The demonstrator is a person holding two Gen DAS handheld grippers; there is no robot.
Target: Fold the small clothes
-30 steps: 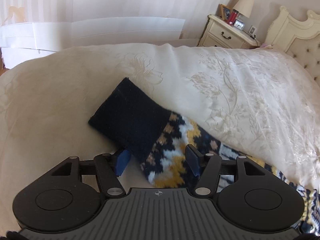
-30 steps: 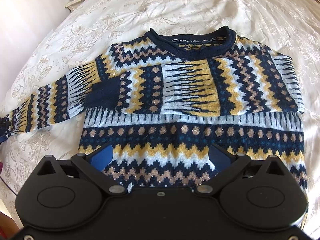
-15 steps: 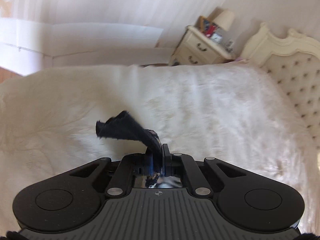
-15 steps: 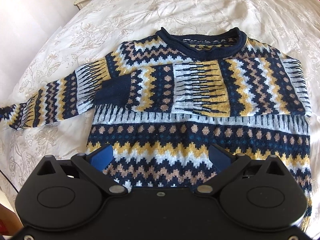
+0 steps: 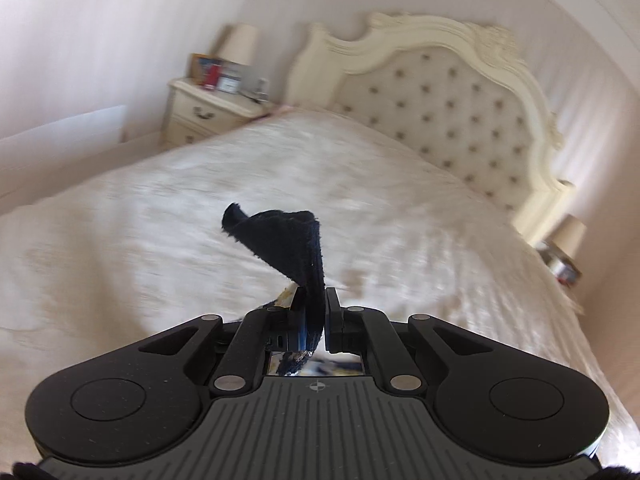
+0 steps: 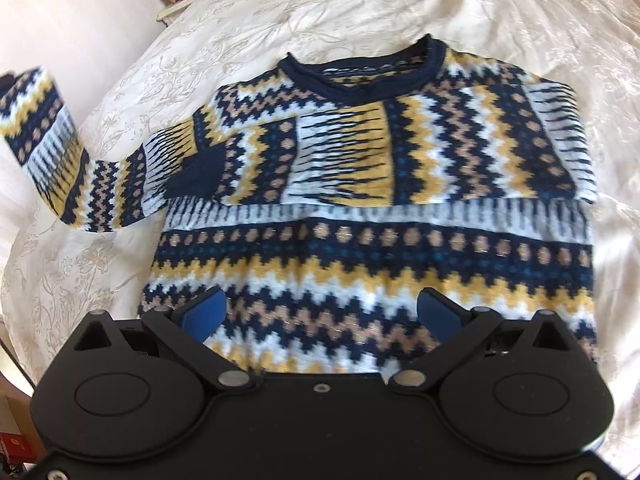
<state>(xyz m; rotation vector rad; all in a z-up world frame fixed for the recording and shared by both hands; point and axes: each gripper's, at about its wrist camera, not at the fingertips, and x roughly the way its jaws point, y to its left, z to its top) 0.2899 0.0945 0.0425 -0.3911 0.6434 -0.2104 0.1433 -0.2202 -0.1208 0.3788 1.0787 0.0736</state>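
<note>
Left gripper (image 5: 315, 304): jaws pressed together on the navy cuff (image 5: 288, 236) of the free sleeve (image 6: 60, 152). The grip is taken at the cuff band, judged because this is the sleeve's end point and gives control of its full length. The cuff stands up from the jaws toward 12 o'clock, curling over to 11 o'clock, clear of the bedspread (image 5: 160, 216). This view is motion-blurred.

Right gripper (image 6: 320, 312): jaws spread wide, holding nothing. It hovers over the lower hem zone of the sweater (image 6: 360, 240), with the blue pads (image 6: 202, 312) framing the zigzag bands. Contact with the knit cannot be determined. Its position suggests readiness to steady the body or take the hem.

Sweater location: laid flat, front up, on the bedspread, collar (image 6: 360, 76) at 12 o'clock in the right wrist view. One sleeve is already folded across the chest, its cuff (image 6: 196, 176) ending at 9 o'clock of the body centre. The free sleeve extends from the shoulder toward 9 o'clock, then rises toward 10 o'clock, lifted off the bed.

Judged step: carry the lifted sleeve across the chest, over the folded one. The raised hold keeps the knit from dragging on the bedspread and disturbing the flat body.

Surroundings, left wrist view: headboard (image 5: 460, 92) at 1 o'clock, nightstand (image 5: 212, 108) with lamp (image 5: 240, 44) at 11 o'clock.
</note>
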